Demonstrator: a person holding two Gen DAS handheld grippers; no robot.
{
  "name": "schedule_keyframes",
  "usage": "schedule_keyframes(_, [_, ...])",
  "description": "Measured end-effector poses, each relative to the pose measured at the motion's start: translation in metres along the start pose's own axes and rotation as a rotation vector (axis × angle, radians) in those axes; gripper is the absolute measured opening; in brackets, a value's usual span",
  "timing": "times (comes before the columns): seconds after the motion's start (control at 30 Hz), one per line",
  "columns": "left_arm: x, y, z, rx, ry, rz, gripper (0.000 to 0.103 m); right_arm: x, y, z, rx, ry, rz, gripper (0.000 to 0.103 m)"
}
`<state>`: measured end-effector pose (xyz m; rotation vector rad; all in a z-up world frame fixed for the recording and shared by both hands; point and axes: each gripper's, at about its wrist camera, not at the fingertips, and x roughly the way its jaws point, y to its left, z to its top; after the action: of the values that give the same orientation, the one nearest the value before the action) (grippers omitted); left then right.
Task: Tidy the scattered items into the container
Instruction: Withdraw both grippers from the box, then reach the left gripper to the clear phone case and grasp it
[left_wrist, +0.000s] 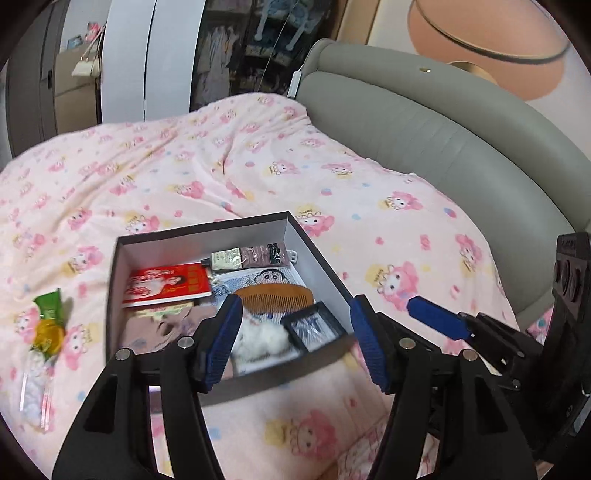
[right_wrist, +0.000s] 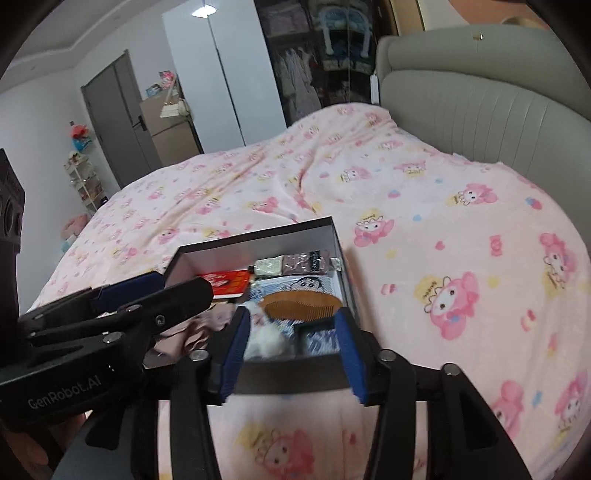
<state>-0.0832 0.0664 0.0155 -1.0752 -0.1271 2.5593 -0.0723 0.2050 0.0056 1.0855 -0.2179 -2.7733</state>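
Note:
A dark box (left_wrist: 203, 229) with white inner walls lies on the pink bedspread. Inside it are a red booklet (left_wrist: 166, 284), a wooden comb (left_wrist: 275, 299), a tube (left_wrist: 251, 256), a white fluffy item (left_wrist: 260, 339) and a small black case (left_wrist: 314, 328). To the left of the box, on the bed, lies a green and yellow packet (left_wrist: 50, 317) joined to a clear bag (left_wrist: 33, 387) of white pieces. My left gripper (left_wrist: 297, 341) hangs open above the box's near side, holding nothing. My right gripper (right_wrist: 293, 354) is open and holds nothing, over the box's (right_wrist: 258, 236) near edge.
A grey padded headboard (left_wrist: 424, 122) curves along the right. The patterned bedspread (left_wrist: 221, 158) stretches beyond the box. White wardrobe doors (right_wrist: 221, 85) and an open closet stand at the back. A blue-padded finger (left_wrist: 436, 320) of the right gripper reaches in beside the left one.

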Motion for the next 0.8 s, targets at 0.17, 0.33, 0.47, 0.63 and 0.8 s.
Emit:
schedule_keyframes(0.17, [-0.032, 0.004, -0.024, -0.019, 0.004, -0.017, 0.064, -0.027, 0.002, -0.023, 0.046, -0.014, -0.024, 0.049])
schedule_keyframes(0.33, [-0.052, 0.011, -0.040, -0.031, -0.003, -0.005, 0.065, -0.039, 0.015, -0.033, 0.029, -0.012, 0.002, 0.049])
schedule_keyframes(0.47, [-0.062, 0.019, -0.048, -0.037, 0.001, 0.011, 0.065, -0.049, 0.025, -0.032, 0.015, -0.040, 0.001, 0.049])
schedule_keyframes(0.63, [-0.079, 0.048, -0.059, -0.063, 0.008, 0.032, 0.064, -0.041, 0.063, -0.036, -0.050, -0.023, 0.051, 0.048])
schedule_keyframes(0.8, [-0.097, 0.101, -0.078, -0.104, 0.057, 0.084, 0.065, -0.012, 0.115, -0.047, -0.129, 0.052, 0.148, 0.048])
